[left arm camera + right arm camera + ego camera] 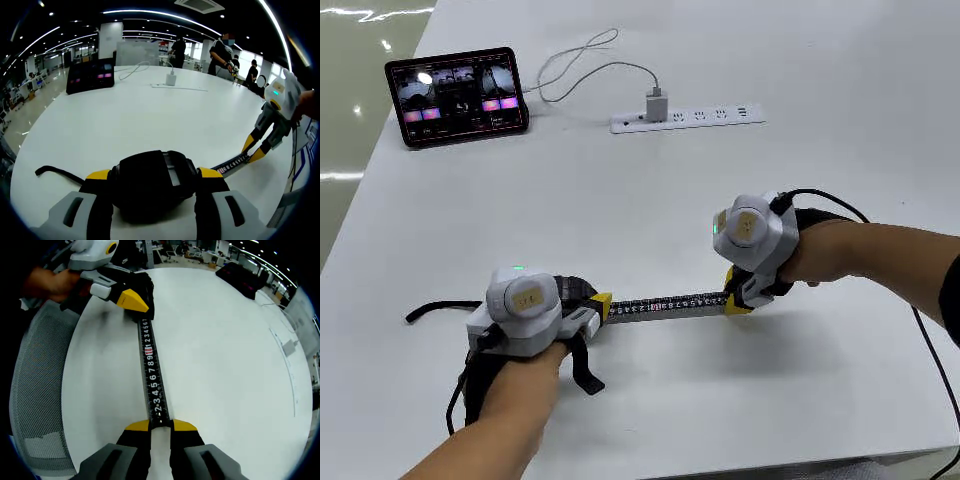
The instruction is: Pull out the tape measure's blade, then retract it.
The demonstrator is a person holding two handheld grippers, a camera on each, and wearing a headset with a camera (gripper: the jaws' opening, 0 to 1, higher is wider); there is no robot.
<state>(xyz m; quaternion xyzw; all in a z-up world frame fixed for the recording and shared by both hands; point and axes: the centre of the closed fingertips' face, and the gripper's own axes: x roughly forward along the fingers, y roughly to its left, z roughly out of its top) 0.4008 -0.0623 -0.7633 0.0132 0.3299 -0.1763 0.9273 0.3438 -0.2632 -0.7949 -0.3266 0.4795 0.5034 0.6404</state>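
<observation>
In the head view, on the near side of the power strip (pixel 688 118) and well apart from it, the left gripper (pixel 592 312) is clamping the tape measure (pixel 576 292) while the right gripper (pixel 734 300) is pinching the tip of the blade (pixel 665 303). In the left gripper view the jaws are squeezing the case from both sides, and I think it should be holding it flat. In the right gripper view the jaws are closed on the blade's end, so the pull should be going straight, without twisting.

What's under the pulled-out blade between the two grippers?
Bare white table shows beneath the blade; whether it touches the surface cannot be told. The right gripper covers its tip, and the left gripper grips the case.
</observation>
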